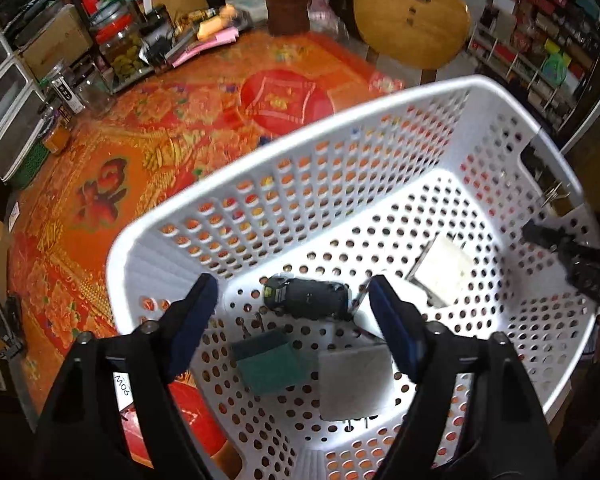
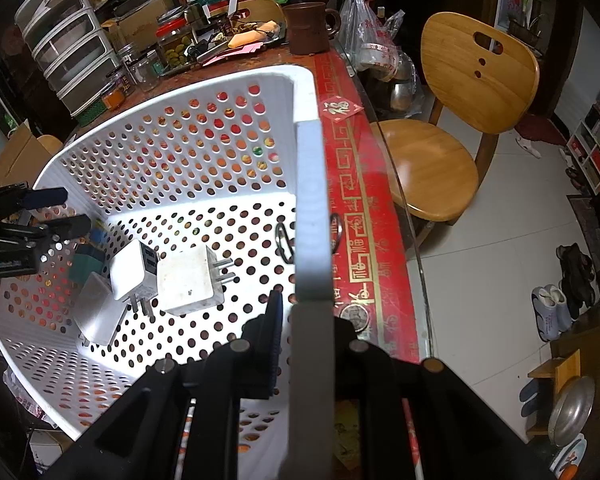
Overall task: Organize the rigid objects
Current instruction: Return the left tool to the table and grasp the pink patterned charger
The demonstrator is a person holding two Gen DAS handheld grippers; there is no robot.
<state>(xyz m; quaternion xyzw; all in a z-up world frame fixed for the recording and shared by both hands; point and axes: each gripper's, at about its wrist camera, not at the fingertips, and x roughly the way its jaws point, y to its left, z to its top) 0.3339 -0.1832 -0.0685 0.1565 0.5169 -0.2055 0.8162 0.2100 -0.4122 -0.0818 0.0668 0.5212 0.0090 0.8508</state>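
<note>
Basket (image 1: 380,128) on the table (image 1: 140,160), holding chargers (image 2: 190,280), a green block (image 1: 266,360) and a black item (image 1: 308,298). Right gripper (image 2: 300,344) jaws clamped on the basket rim (image 2: 310,200). Left gripper (image 1: 292,320) jaws wide, holding nothing, over the basket floor. Only the right view shows the carabiner (image 2: 284,244) by the wall, table edge and chair (image 2: 452,120). Only the left view shows bare tablecloth beyond the far wall.

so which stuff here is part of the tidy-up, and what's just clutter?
Job:
white basket
square plug
USB charger
black gadget
green block
right hand-held gripper, clamped on the basket rim

Clutter:
brown mug
wooden chair
glass jars
</note>
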